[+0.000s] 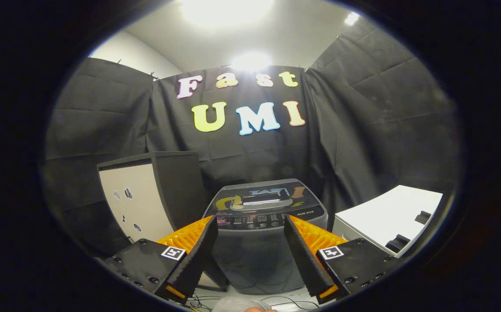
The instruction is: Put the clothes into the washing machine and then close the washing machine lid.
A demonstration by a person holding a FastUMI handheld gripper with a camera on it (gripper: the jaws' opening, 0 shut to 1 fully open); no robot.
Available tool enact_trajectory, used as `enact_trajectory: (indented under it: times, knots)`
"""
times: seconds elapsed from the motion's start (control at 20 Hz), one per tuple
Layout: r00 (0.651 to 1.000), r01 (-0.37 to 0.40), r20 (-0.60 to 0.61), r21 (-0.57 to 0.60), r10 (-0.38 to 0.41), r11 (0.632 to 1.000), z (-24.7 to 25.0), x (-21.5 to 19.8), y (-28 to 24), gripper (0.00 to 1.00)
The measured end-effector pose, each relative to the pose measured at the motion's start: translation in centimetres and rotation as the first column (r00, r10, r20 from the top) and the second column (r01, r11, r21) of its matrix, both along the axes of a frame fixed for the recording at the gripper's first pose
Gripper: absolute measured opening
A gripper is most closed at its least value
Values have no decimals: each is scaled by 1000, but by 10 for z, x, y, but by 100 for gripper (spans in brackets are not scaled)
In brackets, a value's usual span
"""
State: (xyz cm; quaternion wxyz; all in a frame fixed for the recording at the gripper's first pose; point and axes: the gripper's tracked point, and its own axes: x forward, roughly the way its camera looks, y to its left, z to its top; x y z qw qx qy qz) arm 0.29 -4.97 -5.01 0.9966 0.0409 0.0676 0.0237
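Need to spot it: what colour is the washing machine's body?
Grey, gripper view: washing machine beyond the open jaws.

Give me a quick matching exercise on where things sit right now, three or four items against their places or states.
1. washing machine
2. gripper
3. cabinet
4. white table

a. open, holding nothing
b. just ahead of the fingers, lid down
c. beside the machine, by the right finger
d. beside the machine, by the left finger

Pairs: 1-b, 2-a, 3-d, 4-c
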Motion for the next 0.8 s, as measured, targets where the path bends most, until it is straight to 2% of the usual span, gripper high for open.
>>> enact_trajectory:
  times: [0.1, 0.3, 0.8]
  knots:
    - [1000, 1, -12, -23, -1, 1000, -11, -11, -2, 96]
    - [1000, 3, -26, 22, -2, 1000, -20, -26, -2, 96]
    - [999, 32, 0, 19, -32, 999, -10, -31, -20, 96]
